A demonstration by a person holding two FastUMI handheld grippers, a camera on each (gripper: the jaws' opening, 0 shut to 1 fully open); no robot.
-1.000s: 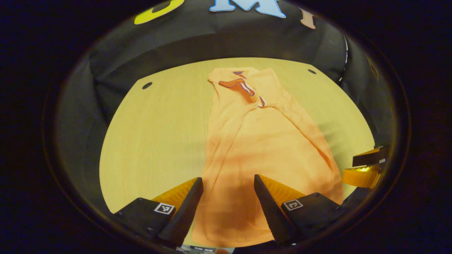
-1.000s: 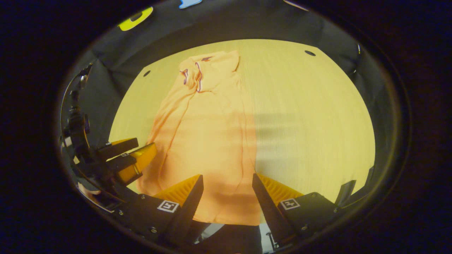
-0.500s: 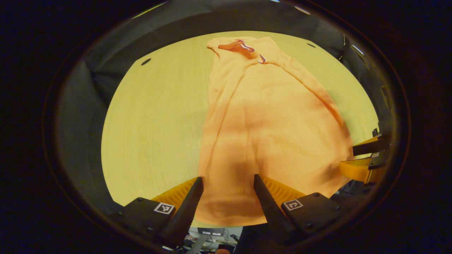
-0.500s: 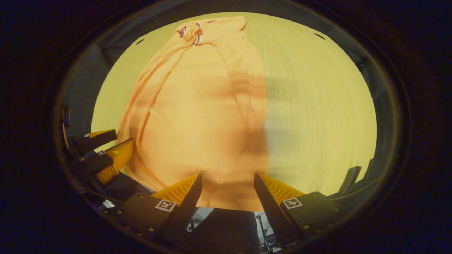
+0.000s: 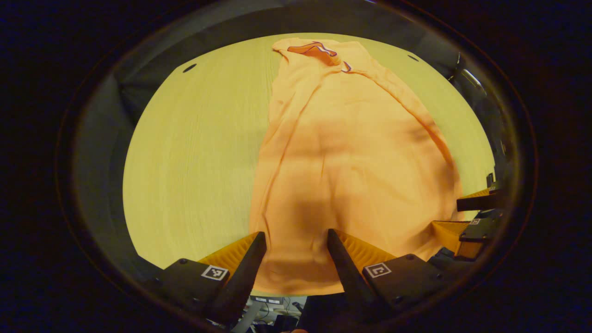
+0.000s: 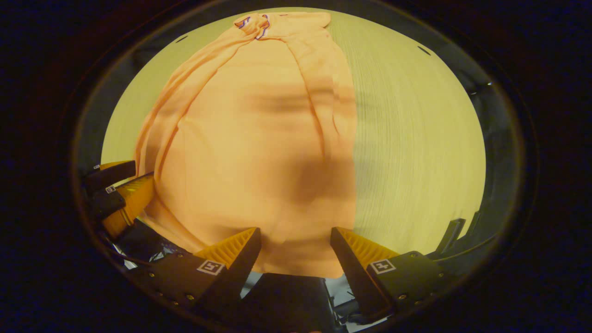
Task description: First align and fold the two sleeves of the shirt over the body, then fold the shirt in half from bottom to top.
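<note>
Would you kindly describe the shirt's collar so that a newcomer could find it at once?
Start at the pale wooden table and the orange shirt lying lengthwise on it. Follow the cloth to the end farthest from both tools: the collar sits there. It alone carries a thin dark and white trim, while the rest is plain orange.

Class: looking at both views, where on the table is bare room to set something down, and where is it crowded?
Free: the table left of the shirt, and right of it. Crowded: the near hem, with the left tool and right tool open over it.
</note>
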